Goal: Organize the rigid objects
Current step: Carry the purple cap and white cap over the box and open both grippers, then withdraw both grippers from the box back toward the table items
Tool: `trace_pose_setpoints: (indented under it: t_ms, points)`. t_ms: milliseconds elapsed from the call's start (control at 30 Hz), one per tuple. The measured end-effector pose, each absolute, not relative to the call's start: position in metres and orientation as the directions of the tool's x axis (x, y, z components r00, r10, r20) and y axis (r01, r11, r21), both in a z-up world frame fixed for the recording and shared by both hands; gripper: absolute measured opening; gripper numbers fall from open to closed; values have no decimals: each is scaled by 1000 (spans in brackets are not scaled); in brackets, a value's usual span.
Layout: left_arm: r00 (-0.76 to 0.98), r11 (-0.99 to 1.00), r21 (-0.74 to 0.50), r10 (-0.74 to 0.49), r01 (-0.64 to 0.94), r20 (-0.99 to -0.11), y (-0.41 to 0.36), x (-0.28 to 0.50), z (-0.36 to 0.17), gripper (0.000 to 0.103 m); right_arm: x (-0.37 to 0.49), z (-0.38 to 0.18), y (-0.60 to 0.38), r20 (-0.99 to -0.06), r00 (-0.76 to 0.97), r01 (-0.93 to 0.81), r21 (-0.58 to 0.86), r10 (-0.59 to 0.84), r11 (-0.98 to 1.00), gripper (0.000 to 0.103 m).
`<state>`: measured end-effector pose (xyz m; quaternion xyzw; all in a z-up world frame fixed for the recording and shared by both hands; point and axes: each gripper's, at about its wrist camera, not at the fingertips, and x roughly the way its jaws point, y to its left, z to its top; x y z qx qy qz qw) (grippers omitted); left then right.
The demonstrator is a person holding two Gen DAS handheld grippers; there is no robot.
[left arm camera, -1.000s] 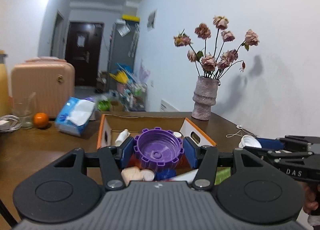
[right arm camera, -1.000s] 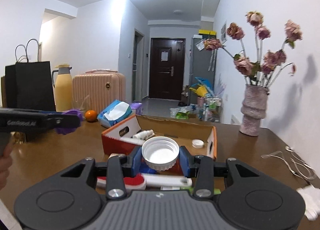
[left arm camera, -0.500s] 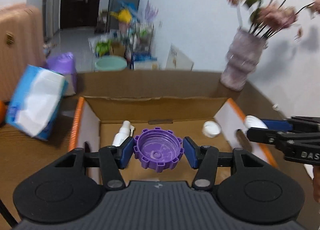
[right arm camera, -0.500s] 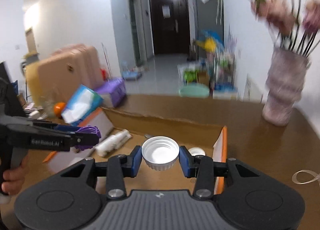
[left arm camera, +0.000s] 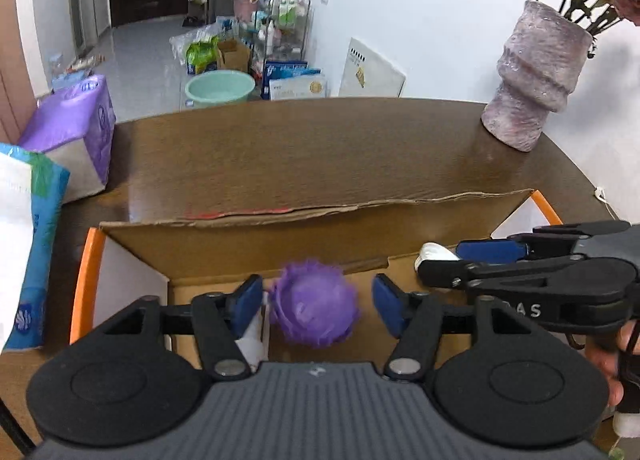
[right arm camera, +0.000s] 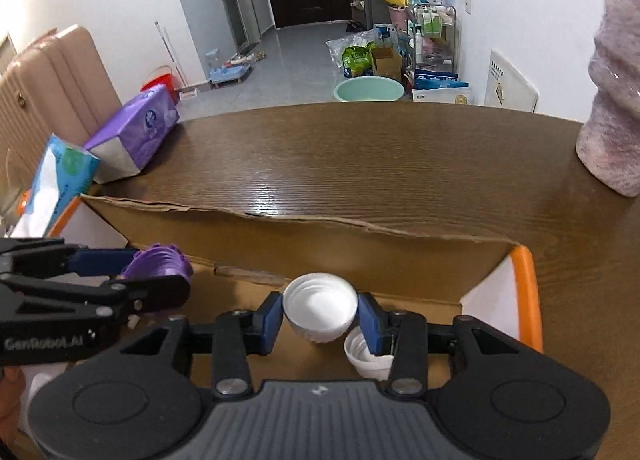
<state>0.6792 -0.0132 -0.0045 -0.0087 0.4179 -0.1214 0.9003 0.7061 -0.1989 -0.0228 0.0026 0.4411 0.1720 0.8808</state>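
Observation:
Over the cardboard box [left arm camera: 86, 280] with the orange rim, my left gripper [left arm camera: 316, 304] points down and its jaws are opening. The purple ridged cap [left arm camera: 314, 306] is blurred between them, with a gap to each blue pad. My right gripper [right arm camera: 320, 320] also hangs over the box [right arm camera: 524, 292] and its jaws are opening. The white cap [right arm camera: 320, 310] sits tilted between its pads, barely clear of them. Each view shows the other gripper from the side: the right gripper [left arm camera: 440, 260] with the white cap [left arm camera: 434, 251], and the left gripper [right arm camera: 160, 276] with the purple cap [right arm camera: 160, 260].
A small white cap [right arm camera: 366, 360] and a white bottle [left arm camera: 250, 340] lie inside the box. A ridged vase [left arm camera: 536, 99] stands at the table's far right. A purple tissue pack [right arm camera: 140, 127] and a blue one [right arm camera: 60, 175] sit at the left, by a pink suitcase [right arm camera: 48, 87].
Both grippers came forward over the box and tipped downward. Their jaws have widened. The purple cap has come free of the left pads, and the white cap has tilted between the right pads.

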Motion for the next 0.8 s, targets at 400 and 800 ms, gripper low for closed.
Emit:
trace_pose_setpoints:
  t_ms: [400, 800]
  points:
    - [692, 964, -37, -214, 262, -689, -12, 617, 47, 79, 668, 30, -210, -740, 616, -312, 85, 269, 946, 57]
    - [916, 996, 30, -66, 84, -395, 18, 436, 119, 101, 501, 125, -249, -536, 811, -315, -62, 235, 947, 69]
